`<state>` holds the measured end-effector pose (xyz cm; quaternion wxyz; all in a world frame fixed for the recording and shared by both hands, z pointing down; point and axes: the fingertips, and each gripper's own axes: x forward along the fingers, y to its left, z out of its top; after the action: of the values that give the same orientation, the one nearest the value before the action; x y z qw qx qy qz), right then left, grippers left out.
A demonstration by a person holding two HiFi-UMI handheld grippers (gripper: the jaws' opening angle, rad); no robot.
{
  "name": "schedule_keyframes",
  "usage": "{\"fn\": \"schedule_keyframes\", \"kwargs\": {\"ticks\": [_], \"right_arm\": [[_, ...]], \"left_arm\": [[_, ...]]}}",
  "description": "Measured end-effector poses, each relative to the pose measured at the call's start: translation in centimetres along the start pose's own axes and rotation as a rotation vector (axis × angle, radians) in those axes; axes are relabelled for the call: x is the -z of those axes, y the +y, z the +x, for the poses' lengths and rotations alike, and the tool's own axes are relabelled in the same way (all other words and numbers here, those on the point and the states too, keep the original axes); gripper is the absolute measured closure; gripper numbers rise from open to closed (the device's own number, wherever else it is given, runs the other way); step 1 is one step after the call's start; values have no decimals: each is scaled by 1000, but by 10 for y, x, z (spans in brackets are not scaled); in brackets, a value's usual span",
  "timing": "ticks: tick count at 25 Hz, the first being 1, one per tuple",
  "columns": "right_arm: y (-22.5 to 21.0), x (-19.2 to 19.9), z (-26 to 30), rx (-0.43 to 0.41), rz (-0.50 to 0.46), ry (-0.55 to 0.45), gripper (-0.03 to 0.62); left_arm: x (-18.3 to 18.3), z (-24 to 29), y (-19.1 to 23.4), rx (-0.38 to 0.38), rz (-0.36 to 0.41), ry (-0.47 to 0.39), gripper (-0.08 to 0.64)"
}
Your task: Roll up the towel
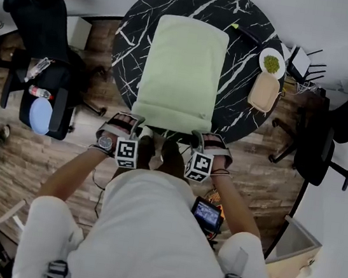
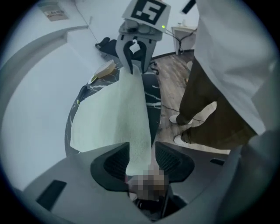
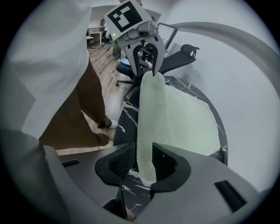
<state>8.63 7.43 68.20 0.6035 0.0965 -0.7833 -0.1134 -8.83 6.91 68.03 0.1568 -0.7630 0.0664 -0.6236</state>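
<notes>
A pale green towel (image 1: 182, 72) lies flat on the round black marble table (image 1: 242, 67), its near edge thick and folded over. My left gripper (image 1: 138, 128) is at the near left corner. In the left gripper view the towel (image 2: 109, 118) edge runs between the jaws of that gripper (image 2: 141, 151), touching the left pad with a slim gap at the right pad. My right gripper (image 1: 197, 136) is at the near right corner. In the right gripper view the towel (image 3: 179, 122) edge fills the gap of the right gripper (image 3: 142, 153), both pads touching it.
A white bowl of green bits (image 1: 272, 63) and a tan dish (image 1: 264, 92) stand at the table's right edge. A dark pen (image 1: 244, 30) lies beyond the towel. Office chairs stand at the left (image 1: 42, 27) and right (image 1: 327, 144). The person's shoes (image 1: 159, 152) are at the table's near rim.
</notes>
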Motion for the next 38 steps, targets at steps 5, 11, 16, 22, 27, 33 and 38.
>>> {"fn": "schedule_keyframes", "kwargs": {"ticks": [5,11,16,22,27,33,38], "right_arm": [[-11,20,22,-6,44,63,478],[-15,20,18,-56,173,52,557],[2,15,-5,-117,213,11,561],[41,5,-26,-237,231,-2,561],[49,3,-40,-300,292,-31,561],[-24,13,-23,-197,401,-35,560],[-63,26,12,-124,406,31,547]], "left_arm": [[20,31,9,46,-18,78,393],[18,31,13,104,-92,67,545],[16,12,-15,165,-84,28,546],[14,-6,-46,236,-124,5,546],[11,-18,-52,244,-116,-19,546],[16,4,20,154,-142,9,546],[22,33,55,139,-163,70,545]]}}
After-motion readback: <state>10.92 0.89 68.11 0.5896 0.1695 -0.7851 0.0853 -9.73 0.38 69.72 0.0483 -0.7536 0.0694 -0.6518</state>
